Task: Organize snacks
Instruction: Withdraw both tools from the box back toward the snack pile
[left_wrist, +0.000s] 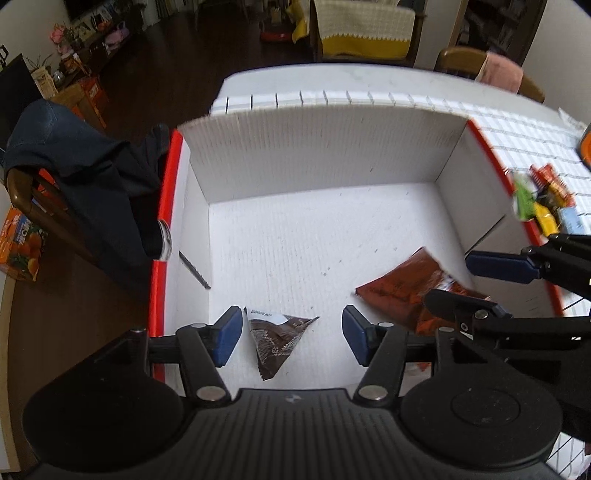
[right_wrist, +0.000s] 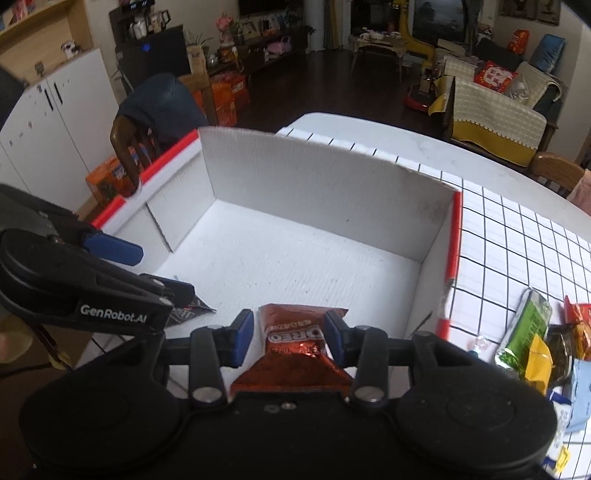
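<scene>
A white cardboard box (left_wrist: 314, 147) with red edges stands open on the table. On its floor lies a dark brown snack packet (left_wrist: 275, 339), between the blue pads of my left gripper (left_wrist: 291, 336); the jaws stand wide and the pads do not press it. My right gripper (right_wrist: 289, 339) is shut on a red-brown Oreo packet (right_wrist: 295, 332), held just over the box floor (right_wrist: 295, 251) near the front. From the left wrist view the Oreo packet (left_wrist: 399, 291) hangs at the right with the right gripper (left_wrist: 448, 278) on it. The left gripper (right_wrist: 147, 267) shows at the left over the brown packet (right_wrist: 192, 306).
Several loose snack packets (right_wrist: 535, 343) lie on the chequered tablecloth (right_wrist: 517, 229) right of the box; the same pile (left_wrist: 543, 199) shows past the box's right wall. A wooden chair with a dark garment (left_wrist: 74, 166) stands left of the table, an orange carton (left_wrist: 22, 243) beside it.
</scene>
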